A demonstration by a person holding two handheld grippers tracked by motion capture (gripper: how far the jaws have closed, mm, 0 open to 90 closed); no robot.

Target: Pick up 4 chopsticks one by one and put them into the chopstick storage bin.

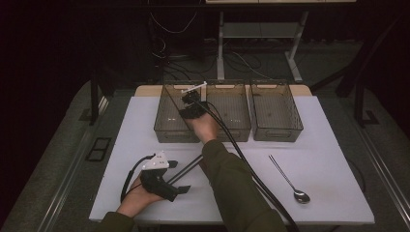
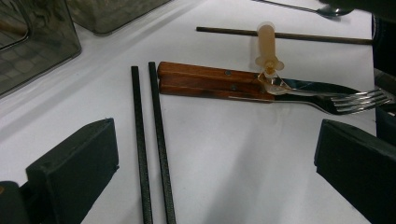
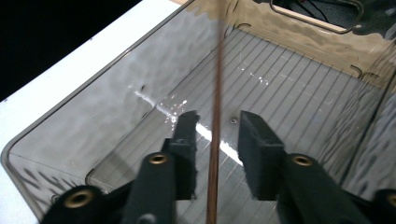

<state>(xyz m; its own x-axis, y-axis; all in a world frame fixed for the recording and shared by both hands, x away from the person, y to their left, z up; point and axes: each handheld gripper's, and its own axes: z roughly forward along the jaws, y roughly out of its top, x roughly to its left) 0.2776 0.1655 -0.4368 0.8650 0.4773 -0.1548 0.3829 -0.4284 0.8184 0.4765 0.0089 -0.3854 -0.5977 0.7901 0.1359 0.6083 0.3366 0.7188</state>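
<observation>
The right gripper (image 3: 212, 140) hangs inside the leftmost bin (image 3: 116, 107), its jaws parted, with a thin brown chopstick (image 3: 215, 121) standing free in the gap, no pad pressing it. In the high view that bin (image 1: 164, 123) sits at twelve o'clock on the table (image 1: 333, 145), two more bins (image 1: 275, 111) at one o'clock.

The left gripper (image 1: 176, 176) rests at seven o'clock, jaws spread wide and empty. Ahead of it lie two black chopsticks (image 2: 149, 140); at one o'clock, wood-handled cutlery (image 2: 210, 81) and a fork (image 2: 359, 100). A spoon (image 1: 290, 181) lies at four o'clock.
</observation>
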